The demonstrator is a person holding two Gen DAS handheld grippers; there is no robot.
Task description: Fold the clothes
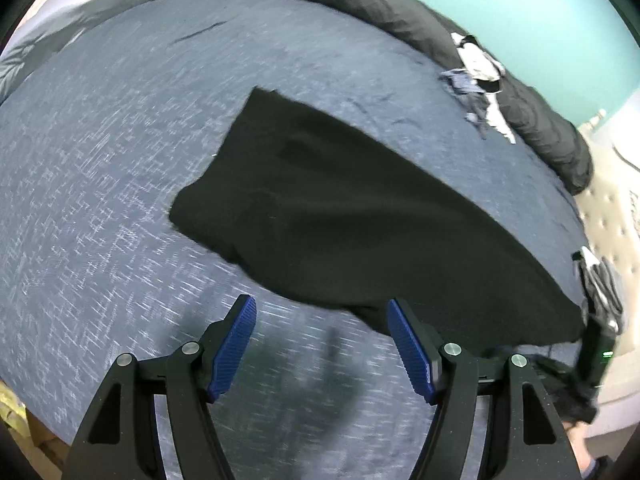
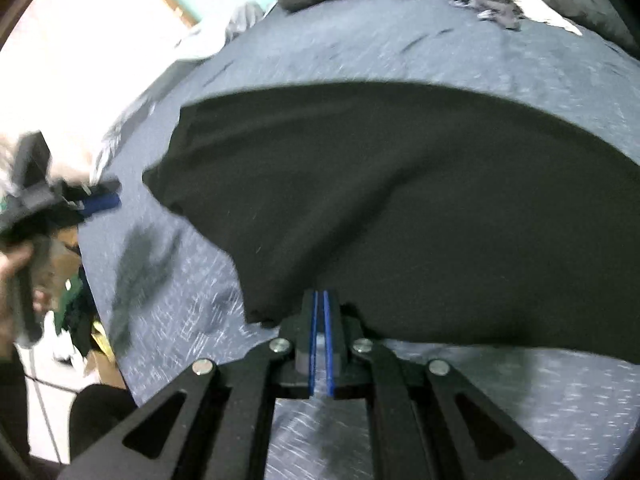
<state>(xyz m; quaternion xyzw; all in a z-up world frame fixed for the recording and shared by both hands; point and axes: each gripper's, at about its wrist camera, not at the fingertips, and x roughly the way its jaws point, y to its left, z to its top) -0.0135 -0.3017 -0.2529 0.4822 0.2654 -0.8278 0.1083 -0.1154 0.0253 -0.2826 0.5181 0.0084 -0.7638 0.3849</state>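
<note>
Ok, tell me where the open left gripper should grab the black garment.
Take the near hem of the black garment with the left gripper, coming low from the near bed edge. That edge lies loose and lifted there, level with where the right gripper already pinches it.

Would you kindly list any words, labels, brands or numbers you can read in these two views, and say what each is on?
None: no readable text in either view.
The black garment shows no print or label.
The patterned clothes by the dark pillow are too blurred to show any lettering.
</note>
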